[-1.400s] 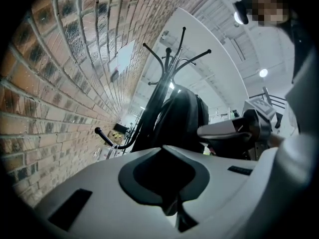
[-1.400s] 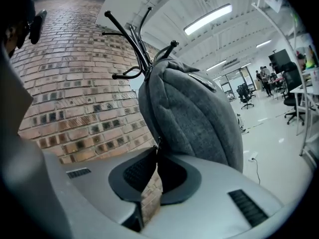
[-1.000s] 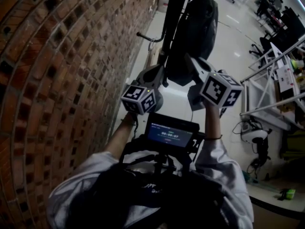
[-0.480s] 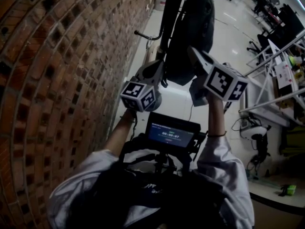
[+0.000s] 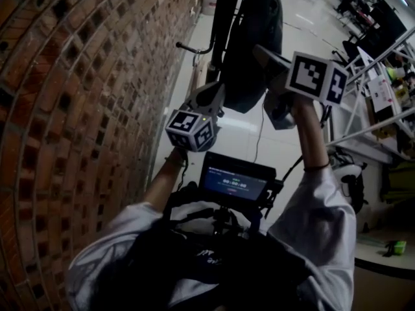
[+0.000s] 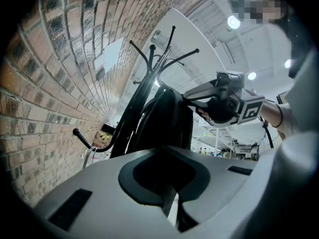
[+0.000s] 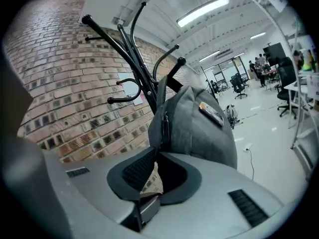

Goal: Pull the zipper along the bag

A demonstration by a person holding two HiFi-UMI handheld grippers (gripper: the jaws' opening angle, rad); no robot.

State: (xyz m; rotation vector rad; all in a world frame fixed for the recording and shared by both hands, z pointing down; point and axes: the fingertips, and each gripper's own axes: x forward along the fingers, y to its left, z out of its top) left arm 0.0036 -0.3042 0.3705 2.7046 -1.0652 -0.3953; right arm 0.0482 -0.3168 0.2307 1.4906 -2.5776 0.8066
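Before the hung bag [image 7: 199,128], left fingers [image 6: 144,178] closed, right fingers [image 7: 133,171] just opening, empty, zipper [image 7: 165,126]'s lower end hidden.

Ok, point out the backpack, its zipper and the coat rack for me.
backpack [image 7: 204,133], right gripper view, on its grey side panel.
zipper [image 7: 164,126], right gripper view, on the dark track along the bag's near edge.
coat rack [image 7: 143,86], right gripper view, on the black pole above the bag.
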